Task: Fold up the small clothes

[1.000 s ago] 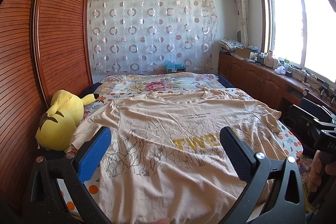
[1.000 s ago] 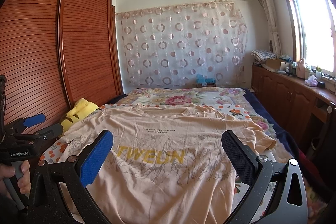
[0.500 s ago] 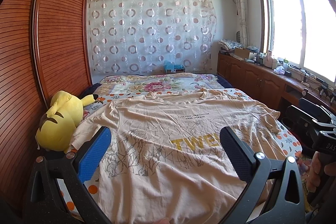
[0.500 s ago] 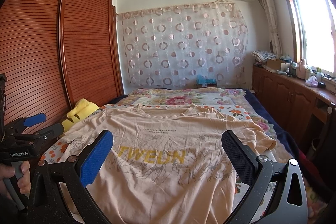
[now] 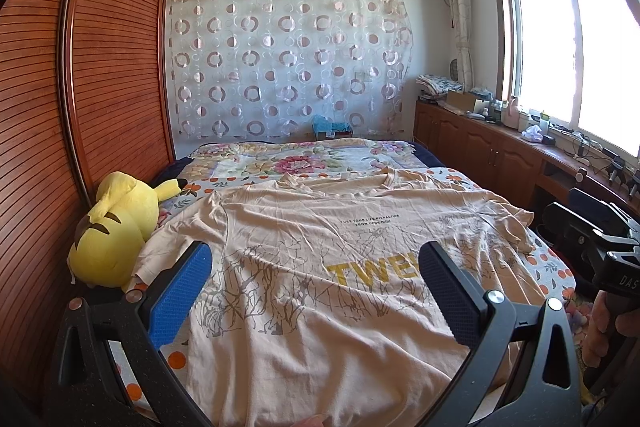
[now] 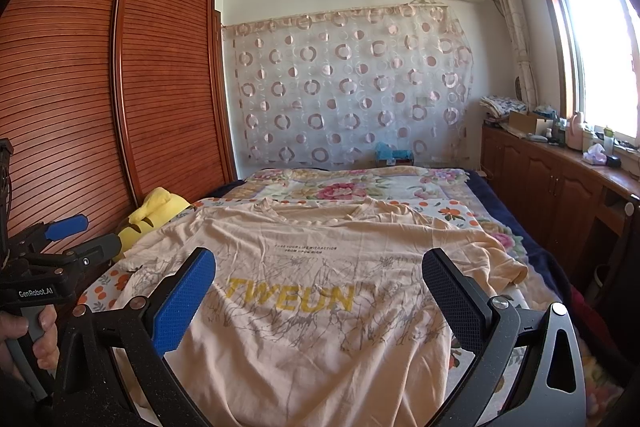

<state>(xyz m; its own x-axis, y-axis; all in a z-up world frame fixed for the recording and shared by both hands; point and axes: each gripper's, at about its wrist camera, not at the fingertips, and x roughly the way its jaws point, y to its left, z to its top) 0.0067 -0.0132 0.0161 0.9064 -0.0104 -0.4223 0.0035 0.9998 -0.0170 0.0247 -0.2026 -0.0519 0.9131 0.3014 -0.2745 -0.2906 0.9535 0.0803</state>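
Observation:
A peach T-shirt point(image 5: 320, 267) point(image 6: 320, 279) with yellow "TWEUN" lettering lies spread flat, front up, on the bed, collar at the far end. My left gripper point(image 5: 314, 263) hovers open above the shirt's lower left half, nothing between its fingers. My right gripper point(image 6: 319, 269) hovers open above the lower middle of the shirt, likewise holding nothing. Each gripper shows at the edge of the other's view, held by a hand point(image 6: 28, 339). The shirt's right sleeve point(image 6: 504, 263) is rumpled.
A yellow plush toy point(image 5: 112, 227) lies at the bed's left edge against the slatted wooden wardrobe point(image 5: 80, 107). A floral quilt point(image 5: 300, 163) covers the far bed. Low wooden cabinets point(image 5: 500, 159) with clutter line the right wall under the window.
Both views have barely shifted; the grippers stay open and the shirt lies as before.

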